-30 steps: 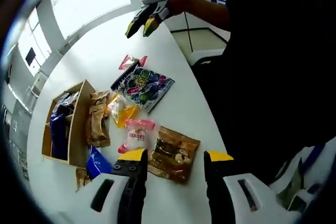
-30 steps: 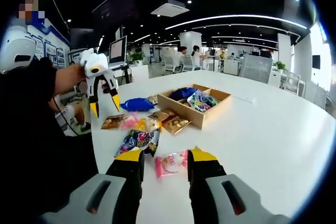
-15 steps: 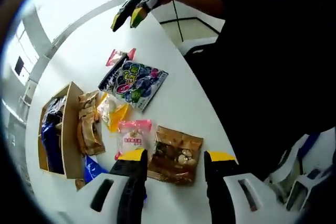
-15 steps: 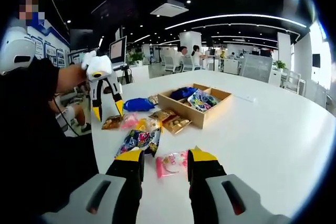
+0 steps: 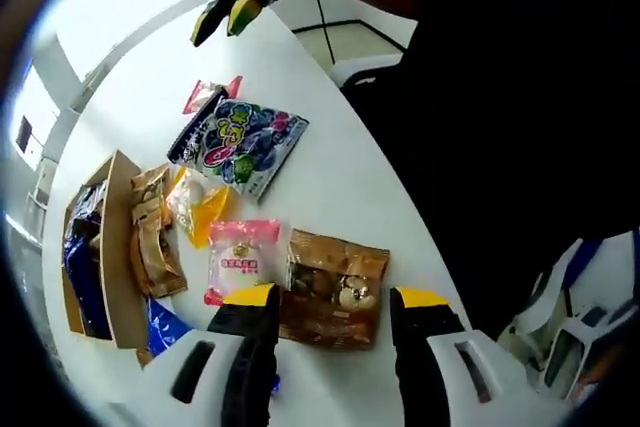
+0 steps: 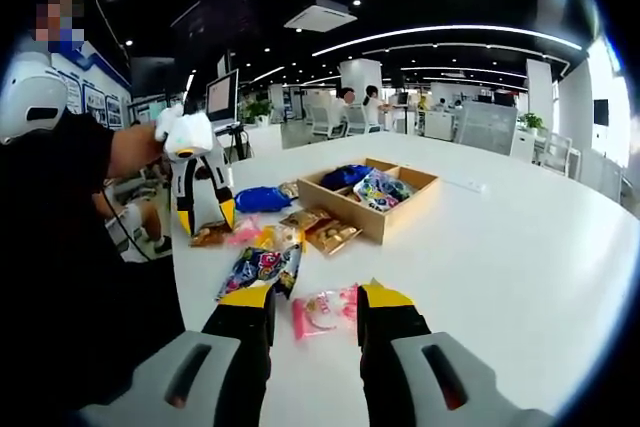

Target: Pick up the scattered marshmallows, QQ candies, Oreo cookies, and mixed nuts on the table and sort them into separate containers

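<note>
My left gripper [image 5: 335,299] is open, its yellow-tipped jaws hanging just over a brown mixed-nuts packet [image 5: 333,287] near the table edge. In the right gripper view the left gripper [image 6: 206,217] stands above that same nuts packet [image 6: 212,235]. Beside it lie a pink packet [image 5: 240,259], a yellow packet [image 5: 200,209] and a purple-blue candy bag [image 5: 238,142]. My right gripper [image 6: 316,299] is open and holds nothing; a small pink packet [image 6: 322,312] lies on the table beyond its jaws. The right gripper [image 5: 228,2] hovers apart from that small pink packet [image 5: 210,92].
A wooden divided box [image 6: 370,209] holds blue and colourful packets; the same box [image 5: 118,277] has brown packets [image 5: 150,237] against its side. A blue packet [image 6: 262,199] lies near it. The person in black stands along the table's edge [image 5: 400,217]. White tabletop [image 6: 500,247] stretches to the right.
My left gripper has dropped lower and closer to the brown nuts packet, so the packets have shifted in its view. The right gripper has stayed nearly still.
</note>
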Tool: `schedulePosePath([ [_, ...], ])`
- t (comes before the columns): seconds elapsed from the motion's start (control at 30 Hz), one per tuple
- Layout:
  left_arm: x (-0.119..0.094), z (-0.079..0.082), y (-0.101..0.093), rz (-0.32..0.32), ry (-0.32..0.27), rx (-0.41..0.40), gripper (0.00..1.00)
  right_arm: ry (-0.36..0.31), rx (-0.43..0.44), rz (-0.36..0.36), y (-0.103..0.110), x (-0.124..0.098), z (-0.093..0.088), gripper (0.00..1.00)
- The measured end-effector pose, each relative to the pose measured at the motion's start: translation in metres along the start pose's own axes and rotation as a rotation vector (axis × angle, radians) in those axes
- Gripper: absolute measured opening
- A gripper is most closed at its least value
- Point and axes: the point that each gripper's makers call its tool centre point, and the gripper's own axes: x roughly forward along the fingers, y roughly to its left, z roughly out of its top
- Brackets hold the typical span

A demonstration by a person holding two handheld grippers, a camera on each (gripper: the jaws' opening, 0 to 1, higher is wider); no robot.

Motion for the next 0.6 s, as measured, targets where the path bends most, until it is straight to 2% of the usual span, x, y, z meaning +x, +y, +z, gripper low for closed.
schedulePosePath([
  [0.37, -0.0002, -0.0013, -0.0022, -0.028, -0.015, -0.033, 0.43, 0.001, 0.01, -0.003, -0.0017, 0.0037, -0.002, 0.28],
  [0.6, 0.0017, 0.0037, -0.0049, -0.02, -0.057, -0.049, 0.36, 0.001, 0.009, 0.002, 0.0006, 0.0058, -0.0017, 0.28],
])
